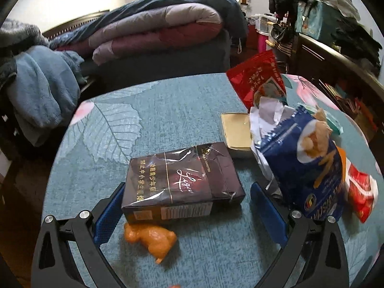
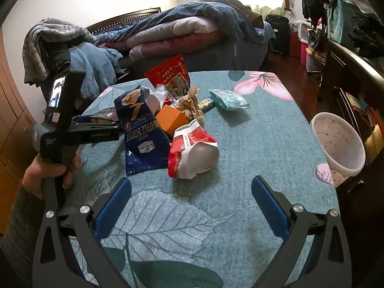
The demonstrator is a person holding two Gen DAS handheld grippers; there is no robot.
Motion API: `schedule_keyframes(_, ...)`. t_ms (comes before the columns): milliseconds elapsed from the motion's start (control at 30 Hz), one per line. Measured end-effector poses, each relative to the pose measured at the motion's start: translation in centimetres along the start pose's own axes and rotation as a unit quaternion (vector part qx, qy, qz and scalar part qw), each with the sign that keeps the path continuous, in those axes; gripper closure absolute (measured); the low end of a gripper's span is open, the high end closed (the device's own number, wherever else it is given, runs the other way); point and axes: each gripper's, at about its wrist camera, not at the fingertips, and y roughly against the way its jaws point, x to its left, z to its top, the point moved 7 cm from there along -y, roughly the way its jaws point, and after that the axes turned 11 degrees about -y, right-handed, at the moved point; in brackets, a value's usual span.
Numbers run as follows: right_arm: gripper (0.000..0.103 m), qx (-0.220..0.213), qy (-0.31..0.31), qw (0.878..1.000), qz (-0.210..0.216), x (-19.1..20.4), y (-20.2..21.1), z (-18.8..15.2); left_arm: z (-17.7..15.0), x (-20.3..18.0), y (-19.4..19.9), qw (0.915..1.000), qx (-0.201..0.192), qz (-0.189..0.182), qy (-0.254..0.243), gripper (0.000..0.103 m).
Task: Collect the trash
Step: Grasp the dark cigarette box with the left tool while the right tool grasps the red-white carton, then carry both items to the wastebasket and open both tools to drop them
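Observation:
A dark cigarette pack (image 1: 182,182) lies on the teal tablecloth (image 1: 168,110). My left gripper (image 1: 189,206) is open, its blue fingers on either side of the pack's near end, left pad close to it. An orange scrap (image 1: 151,238) lies just below the pack. A blue waffle-biscuit bag (image 1: 304,165) stands to the right; it also shows in the right wrist view (image 2: 141,132). My right gripper (image 2: 192,206) is open and empty above the cloth, short of a crumpled red-and-white wrapper (image 2: 192,153). The left gripper (image 2: 96,129) shows at left there.
More litter: a red snack bag (image 2: 172,76), an orange box (image 2: 171,120), crumpled brown paper (image 2: 192,105), a teal packet (image 2: 229,99). A pink-speckled white bin (image 2: 338,148) stands off the table's right edge. A bed with folded quilts (image 1: 156,28) lies behind.

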Motion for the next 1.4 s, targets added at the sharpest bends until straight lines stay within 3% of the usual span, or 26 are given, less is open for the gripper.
schedule_keyframes(67, 0.003, 0.0, 0.002, 1.0, 0.001, 0.1, -0.1, 0.0, 0.1, 0.1, -0.1, 0.9999, -0.002, -0.007, 0.009, 0.005)
schedule_keyframes(100, 0.003, 0.001, 0.003, 1.0, 0.0, 0.2, -0.1, 0.0, 0.2, 0.2, 0.0, 0.9998, -0.006, -0.009, 0.018, 0.014)
schedule_keyframes(300, 0.004, 0.011, 0.003, 1.0, -0.007, 0.3, -0.9, 0.3, 0.0, 1.7, 1.7, 0.9941, -0.047, -0.049, 0.085, 0.015)
schedule_keyframes(533, 0.004, 0.045, -0.015, 0.999, -0.002, 0.3, -3.6, 0.9, -0.7, 3.5, 6.5, 0.9866, -0.094, -0.002, 0.133, 0.015)
schedule_keyframes(633, 0.005, 0.053, -0.023, 0.998, -0.013, 0.1, -5.0, 1.5, -1.3, 3.5, 8.2, 0.984, -0.106, 0.0, 0.144, 0.015)
schedule_keyframes(700, 0.016, 0.051, -0.029, 0.998, -0.016, -0.2, -5.6, 1.8, -1.5, 3.2, 9.0, 0.9834, -0.111, -0.006, 0.144, 0.015)
schedule_keyframes(767, 0.047, 0.062, -0.036, 0.997, -0.016, -0.5, -6.2, 1.9, -1.6, 2.9, 9.4, 0.9834, -0.113, -0.008, 0.141, 0.015)
schedule_keyframes(867, 0.047, 0.064, -0.044, 0.997, -0.001, -0.9, -6.1, 1.7, -1.3, 2.0, 10.3, 0.9838, -0.12, -0.012, 0.133, 0.015)
schedule_keyframes(1033, 0.047, 0.032, -0.05, 0.998, 0.015, -1.8, -3.0, 1.8, -0.1, -1.3, 12.0, 0.9827, -0.138, -0.04, 0.117, 0.015)
schedule_keyframes(1167, 0.047, 0.005, -0.071, 0.997, 0.004, -5.0, 0.0, 2.6, 3.1, -6.9, 12.4, 0.9837, -0.147, -0.074, 0.073, 0.014)
schedule_keyframes(1400, 0.046, -0.046, -0.148, 0.985, -0.073, -17.5, 3.9, 4.1, 9.7, -18.7, 9.8, 0.9802, -0.138, -0.142, 0.004, 0.014)
